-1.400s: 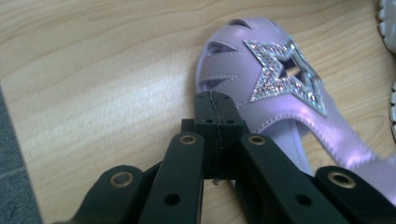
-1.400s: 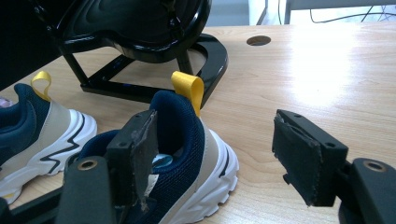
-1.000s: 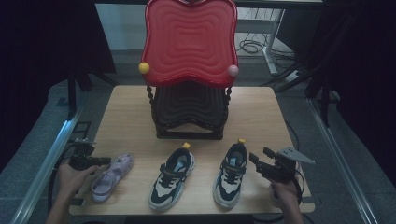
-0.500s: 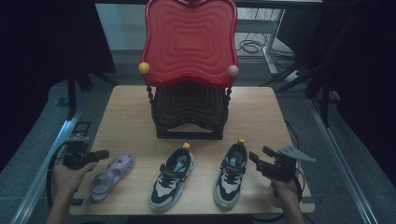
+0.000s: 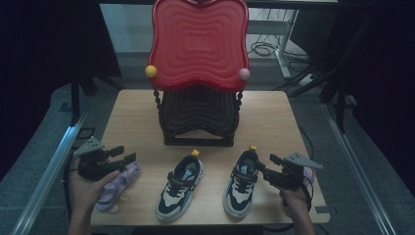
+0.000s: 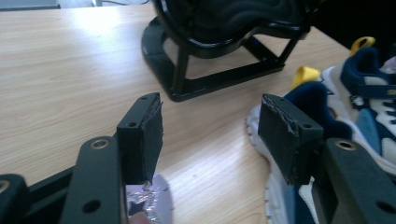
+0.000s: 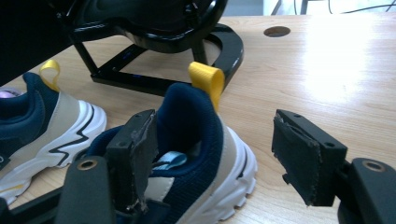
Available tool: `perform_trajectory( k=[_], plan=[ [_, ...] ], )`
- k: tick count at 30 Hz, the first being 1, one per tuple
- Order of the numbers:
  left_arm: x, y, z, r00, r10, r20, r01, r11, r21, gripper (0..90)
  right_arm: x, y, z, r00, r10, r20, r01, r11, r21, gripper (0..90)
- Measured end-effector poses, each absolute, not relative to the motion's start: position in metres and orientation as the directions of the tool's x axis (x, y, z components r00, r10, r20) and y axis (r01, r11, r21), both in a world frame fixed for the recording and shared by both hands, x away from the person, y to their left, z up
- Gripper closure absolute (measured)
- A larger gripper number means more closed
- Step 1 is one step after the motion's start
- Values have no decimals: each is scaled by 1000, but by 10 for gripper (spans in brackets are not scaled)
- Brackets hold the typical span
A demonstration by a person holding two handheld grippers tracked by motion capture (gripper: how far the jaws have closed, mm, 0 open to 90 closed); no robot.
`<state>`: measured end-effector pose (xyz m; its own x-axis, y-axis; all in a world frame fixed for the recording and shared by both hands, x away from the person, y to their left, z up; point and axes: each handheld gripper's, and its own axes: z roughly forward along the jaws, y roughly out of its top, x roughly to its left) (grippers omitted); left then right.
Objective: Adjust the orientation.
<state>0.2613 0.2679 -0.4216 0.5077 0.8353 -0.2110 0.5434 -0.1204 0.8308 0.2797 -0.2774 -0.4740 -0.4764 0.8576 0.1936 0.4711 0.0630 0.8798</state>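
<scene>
The left gripper (image 5: 122, 155), jaws just spread with nothing between them, hovers over the lilac shoe (image 5: 116, 185) at the table's (image 5: 132, 115) front-left edge. The right gripper (image 5: 268, 166), also spread, straddles a navy sneaker's (image 5: 241, 183) heel; closing carelessly could nudge it sideways.

The lilac shoe (image 5: 116, 185) lies at the table's front left corner, sole down, heel toward the person, toe pointing away and slightly right. Its upper is pale purple with a glittery finish. The navy and white sneaker (image 5: 241, 183) stands upright at front right, sole flat on the wood, yellow heel loop up and pointing toward the black stand. Its upper is navy mesh with white panels and a thick white sole.
</scene>
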Motion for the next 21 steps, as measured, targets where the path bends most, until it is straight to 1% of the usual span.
perform_trajectory(
  k=[7, 13, 21],
  plan=[
    [253, 267, -424, 515, 836, -188, 546, -152, 824, 394, 279, -276, -477, -476, 858, 195, 477, 66, 877, 317],
    [246, 275, -431, 505, 840, -201, 554, -137, 821, 393, 278, -275, -475, -471, 861, 191, 466, 59, 883, 315],
    [249, 274, -435, 511, 835, -204, 562, -146, 814, 391, 279, -277, -477, -462, 867, 188, 476, 63, 877, 328]
  ],
)
